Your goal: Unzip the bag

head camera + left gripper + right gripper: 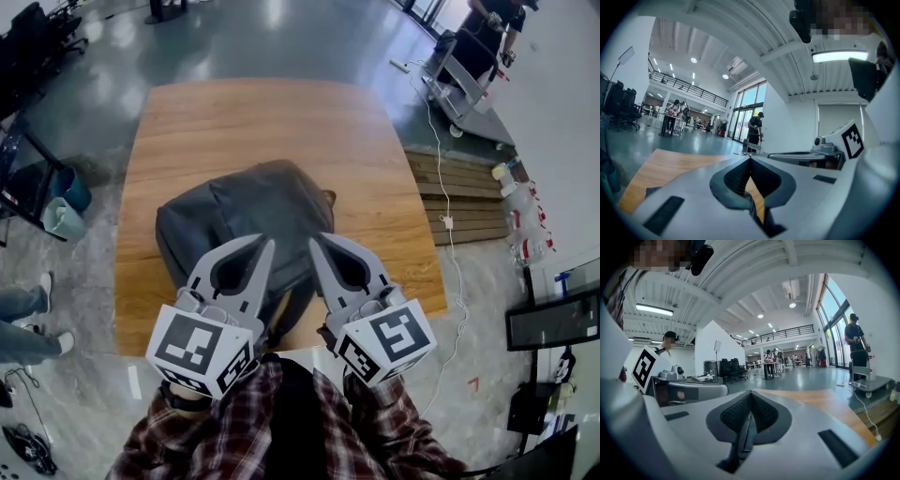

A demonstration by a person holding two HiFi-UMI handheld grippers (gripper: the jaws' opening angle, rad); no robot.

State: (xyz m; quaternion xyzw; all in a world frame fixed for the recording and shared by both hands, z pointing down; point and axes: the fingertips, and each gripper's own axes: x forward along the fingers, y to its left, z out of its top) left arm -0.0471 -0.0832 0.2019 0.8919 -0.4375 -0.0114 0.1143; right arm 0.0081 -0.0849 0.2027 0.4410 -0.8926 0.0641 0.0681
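Looking along your left claw [750,158], you see its two jaws pressed together at the tips with nothing between them. Only a sliver of the table [670,166] shows through the gap lower down. Your right claw [751,393] is the same: jaws closed tip to tip, pinching nothing. Both point out level rather than down. In the head view they hang side by side above the near end of the bag [246,202], apart from it, touching neither cloth nor zip.

The bag, a dark grey backpack, lies flat on the wooden table, toward the edge nearest you. How far the unzipping has got cannot be settled from here. No zip line, slider or pull tab can be made out on the dark cloth, and no mouth gapes or shows a lining. That would fit a bag with its zip run closed. It would equally fit one whose zip is drawn back while the flap lies flat over the opening. What is plain is that you hold no puller at this moment.

As for writing, no brand, label or print can be read on the bag. The only markings are the black-and-white square patterns on the cube [202,352] of each claw, and they carry no letters.
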